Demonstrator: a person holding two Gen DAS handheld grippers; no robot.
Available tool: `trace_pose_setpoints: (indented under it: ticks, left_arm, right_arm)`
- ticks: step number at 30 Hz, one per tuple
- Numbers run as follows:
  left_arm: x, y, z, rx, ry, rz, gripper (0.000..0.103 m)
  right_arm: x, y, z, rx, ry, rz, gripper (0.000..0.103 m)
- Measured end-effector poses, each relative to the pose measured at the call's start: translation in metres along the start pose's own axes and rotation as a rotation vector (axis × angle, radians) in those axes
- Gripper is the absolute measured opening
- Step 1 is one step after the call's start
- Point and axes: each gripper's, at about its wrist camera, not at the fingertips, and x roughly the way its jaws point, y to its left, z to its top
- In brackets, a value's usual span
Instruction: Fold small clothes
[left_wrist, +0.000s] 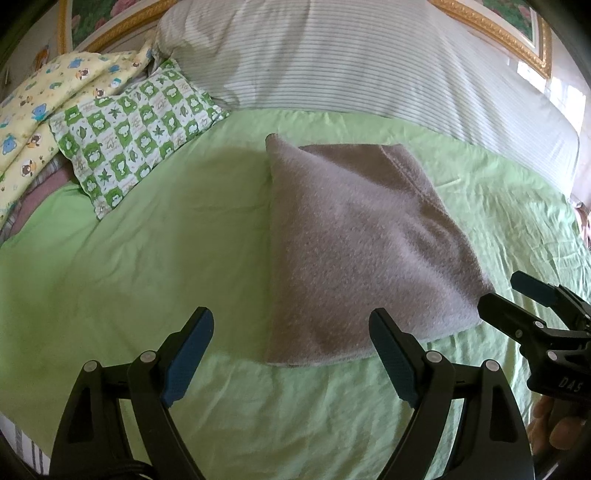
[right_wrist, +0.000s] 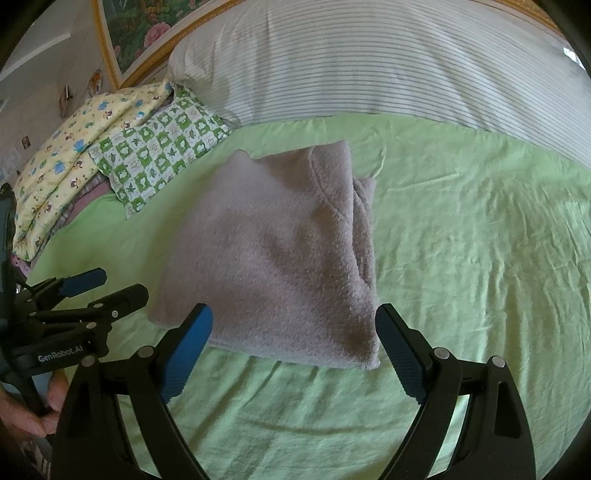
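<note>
A grey fleecy garment (left_wrist: 354, 243) lies folded into a thick rectangle on the green bed sheet (left_wrist: 147, 258). It also shows in the right wrist view (right_wrist: 273, 258), with a curved seam along its right layers. My left gripper (left_wrist: 291, 325) is open and empty, just short of the garment's near edge, toward its left corner. My right gripper (right_wrist: 295, 321) is open and empty at the near edge of the garment, its jaws standing either side of the near right part. The right gripper shows at the right of the left wrist view (left_wrist: 502, 295). The left gripper shows at the left of the right wrist view (right_wrist: 118, 284).
A green and white checked pillow (left_wrist: 136, 136) and a yellow cartoon-print quilt (left_wrist: 40, 110) lie at the far left. A large striped white pillow (left_wrist: 351, 59) lies along the gold-framed headboard (left_wrist: 491, 26). Green sheet (right_wrist: 480, 258) spreads right of the garment.
</note>
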Motion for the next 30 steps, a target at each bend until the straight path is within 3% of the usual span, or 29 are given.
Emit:
trace_pose_setpoints:
  ticks: [30]
  left_arm:
    - [0.001,-0.008,0.010,-0.008,-0.010,-0.002,0.086]
  right_arm:
    - [-0.002,-0.018,0.011,0.023,-0.012,-0.006,0.090]
